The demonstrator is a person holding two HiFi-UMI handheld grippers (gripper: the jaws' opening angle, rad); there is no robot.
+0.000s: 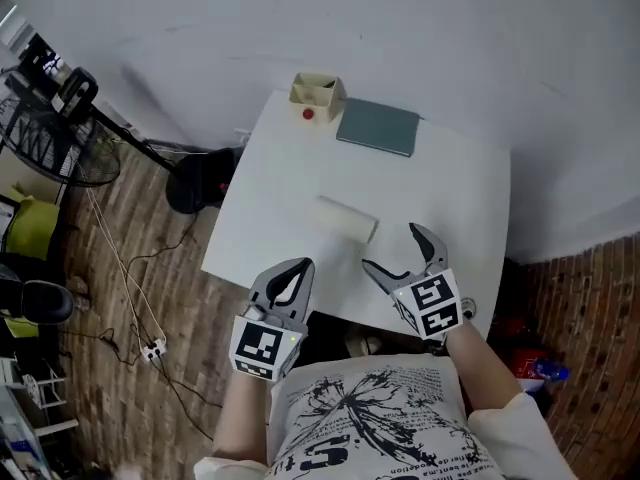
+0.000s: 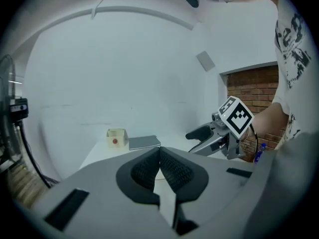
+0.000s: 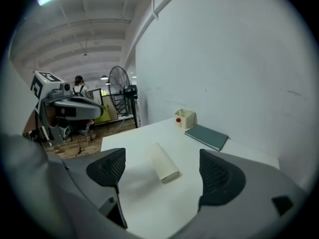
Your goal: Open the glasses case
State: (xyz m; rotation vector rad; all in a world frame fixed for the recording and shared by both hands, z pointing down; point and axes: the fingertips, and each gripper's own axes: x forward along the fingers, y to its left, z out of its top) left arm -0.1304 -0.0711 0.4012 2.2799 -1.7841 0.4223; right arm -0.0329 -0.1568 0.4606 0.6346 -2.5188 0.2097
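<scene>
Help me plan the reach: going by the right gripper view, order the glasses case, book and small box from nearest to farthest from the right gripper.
1. Glasses case, lying straight ahead of the right gripper.
2. Book, further back, to the right.
3. Small box, farthest back, left of the book.

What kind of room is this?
Probably a workroom or lab, not a home: a plain white table, a big standing fan, and cables trailing across the wood floor.
</scene>
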